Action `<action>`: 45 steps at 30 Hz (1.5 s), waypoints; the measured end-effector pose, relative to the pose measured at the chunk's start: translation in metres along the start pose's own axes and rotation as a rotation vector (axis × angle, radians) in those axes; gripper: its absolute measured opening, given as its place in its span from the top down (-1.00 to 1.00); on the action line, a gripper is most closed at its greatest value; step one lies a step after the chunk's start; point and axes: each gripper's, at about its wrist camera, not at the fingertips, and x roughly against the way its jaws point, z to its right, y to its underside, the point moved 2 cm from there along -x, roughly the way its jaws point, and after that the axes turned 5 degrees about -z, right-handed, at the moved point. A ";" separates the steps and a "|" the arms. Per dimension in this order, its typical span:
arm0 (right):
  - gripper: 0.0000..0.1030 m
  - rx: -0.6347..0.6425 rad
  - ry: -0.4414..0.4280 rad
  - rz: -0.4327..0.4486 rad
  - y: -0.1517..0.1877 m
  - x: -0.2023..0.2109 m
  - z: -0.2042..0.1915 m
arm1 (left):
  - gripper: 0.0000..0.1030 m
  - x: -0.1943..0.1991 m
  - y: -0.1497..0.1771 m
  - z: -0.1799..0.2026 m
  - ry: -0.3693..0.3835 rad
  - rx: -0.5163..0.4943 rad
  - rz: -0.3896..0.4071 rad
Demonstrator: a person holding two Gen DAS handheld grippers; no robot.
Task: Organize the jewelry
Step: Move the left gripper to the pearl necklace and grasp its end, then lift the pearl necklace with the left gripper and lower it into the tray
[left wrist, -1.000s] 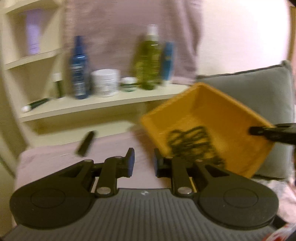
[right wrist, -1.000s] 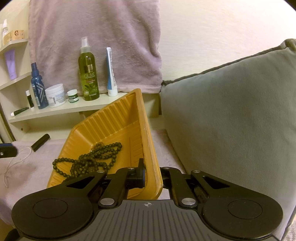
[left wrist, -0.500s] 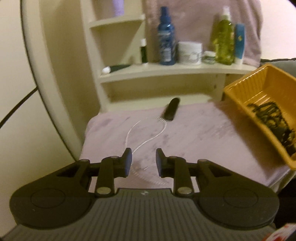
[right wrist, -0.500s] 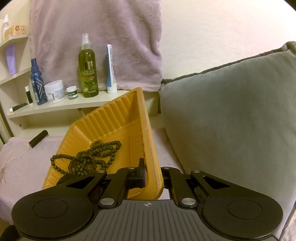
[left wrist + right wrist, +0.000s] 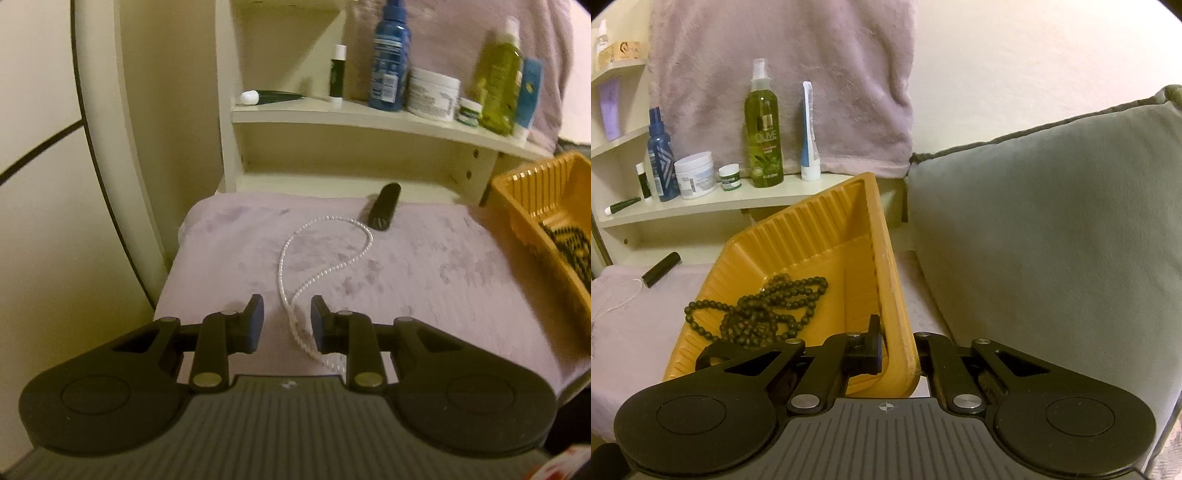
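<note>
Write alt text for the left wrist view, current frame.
The open left gripper hovers low over a lilac towel, its fingers either side of the near end of a white bead necklace. A black tube lies past the necklace; an orange tray with dark beads sits at right. Toiletry bottles line a cream shelf behind.

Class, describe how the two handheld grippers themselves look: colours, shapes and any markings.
The left gripper and right gripper look alike: matte black linkage arms with silver pivot pins, round black discs either side, and a ribbed grey base bearing a small white centre mark. Finger pads are dark rectangular blocks. No cables or sleeves show.
</note>
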 end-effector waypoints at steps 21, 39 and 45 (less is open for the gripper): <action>0.89 -0.002 0.009 -0.011 0.000 -0.004 0.002 | 0.97 -0.035 -0.018 0.009 -0.052 -0.038 -0.029; 0.89 -0.010 -0.010 0.010 -0.003 0.002 -0.001 | 0.97 0.035 -0.067 0.017 0.051 -0.064 0.108; 0.89 -0.017 -0.016 0.016 -0.005 0.002 -0.001 | 0.97 0.061 -0.091 0.032 0.091 -0.094 0.160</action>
